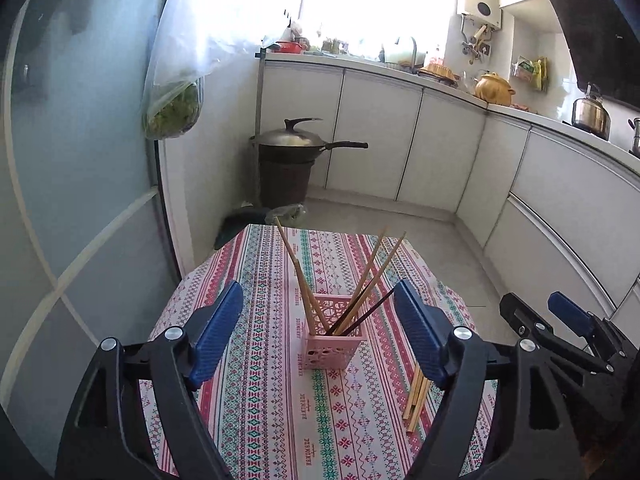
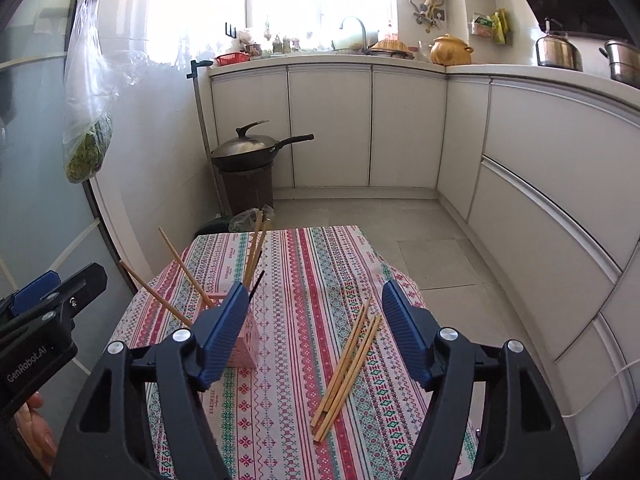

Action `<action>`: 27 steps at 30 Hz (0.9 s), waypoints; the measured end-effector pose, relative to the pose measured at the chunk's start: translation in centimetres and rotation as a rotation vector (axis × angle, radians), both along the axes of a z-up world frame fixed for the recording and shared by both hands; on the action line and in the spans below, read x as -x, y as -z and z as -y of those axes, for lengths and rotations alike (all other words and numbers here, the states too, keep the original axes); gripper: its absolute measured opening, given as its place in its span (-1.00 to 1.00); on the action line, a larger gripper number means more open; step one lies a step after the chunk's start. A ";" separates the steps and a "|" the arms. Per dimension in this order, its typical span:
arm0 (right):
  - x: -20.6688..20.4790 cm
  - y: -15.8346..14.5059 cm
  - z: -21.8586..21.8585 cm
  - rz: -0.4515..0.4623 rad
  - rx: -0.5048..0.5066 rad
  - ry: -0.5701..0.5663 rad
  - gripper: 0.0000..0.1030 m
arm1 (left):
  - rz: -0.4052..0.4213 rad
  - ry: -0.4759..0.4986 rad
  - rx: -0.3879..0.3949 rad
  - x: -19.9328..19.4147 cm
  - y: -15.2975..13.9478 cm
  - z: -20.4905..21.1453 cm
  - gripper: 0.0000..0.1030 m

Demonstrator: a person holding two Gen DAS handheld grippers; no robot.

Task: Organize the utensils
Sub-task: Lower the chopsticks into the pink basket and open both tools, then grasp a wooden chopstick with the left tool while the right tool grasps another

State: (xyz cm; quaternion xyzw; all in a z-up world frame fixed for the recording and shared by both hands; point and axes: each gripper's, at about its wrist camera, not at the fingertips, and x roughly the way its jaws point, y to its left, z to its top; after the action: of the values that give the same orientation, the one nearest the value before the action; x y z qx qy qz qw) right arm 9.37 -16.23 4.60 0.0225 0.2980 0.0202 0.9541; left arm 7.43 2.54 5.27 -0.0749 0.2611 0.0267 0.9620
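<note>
Bench [image 1: 256, 420]: small, covered by a patterned striped cloth in red, green and white.

Pink holder [image 1: 333, 336]: perforated square cup, stood upright near the middle of the bench. In the left wrist view it showed whole, framed between the fingers; in the right wrist view its upper part was hidden behind a blue pad and only a lower corner showed [image 2: 248, 344].

Chopsticks in holder [image 1: 308, 292]: several pale wooden sticks and at least one dark stick, leaning outward to both sides. Exact count could not be told.

Loose chopsticks [image 2: 348, 368]: a small bundle of pale sticks, lying flat on the cloth, apart from the holder on its right. The right wrist view showed their full length; the left wrist view showed only the near ends [image 1: 416, 404] below a finger pad.

Left gripper [image 1: 320, 336]: fingers spread wide, holding nothing, raised over the near part of the bench with the holder in line between them.

Right gripper [image 2: 312, 336]: fingers spread wide, holding nothing, with the loose bundle in line between them. It also appeared at the right edge of the left wrist view.

Background: covered wok [image 2: 250, 150] resting on a dark bin on the floor; hanging plastic bag of greens [image 2: 86, 120], seen whole only in the right wrist view.
</note>
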 end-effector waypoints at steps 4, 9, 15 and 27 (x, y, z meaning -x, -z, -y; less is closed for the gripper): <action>0.7 0.7 1.0 -0.001 0.004 0.051 0.59 | -0.024 0.006 -0.017 0.2 1.1 0.5 0.61; 0.9 1.8 2.2 -0.025 0.000 0.086 0.76 | -0.060 0.015 -0.039 0.1 2.6 1.2 0.79; 0.5 3.3 3.3 -0.079 -0.002 0.111 0.87 | -0.087 0.029 -0.066 -0.2 3.6 2.1 0.86; -1.1 6.6 11.9 -0.246 -0.220 0.351 0.87 | -0.405 0.169 -0.036 -3.5 11.4 5.0 0.86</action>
State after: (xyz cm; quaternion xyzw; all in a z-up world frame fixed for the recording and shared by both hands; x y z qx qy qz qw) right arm 10.49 -28.08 -1.97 0.1800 0.3996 -0.1166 0.8913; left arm 10.94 -2.44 -6.08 -0.0284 0.4539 -0.0348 0.8899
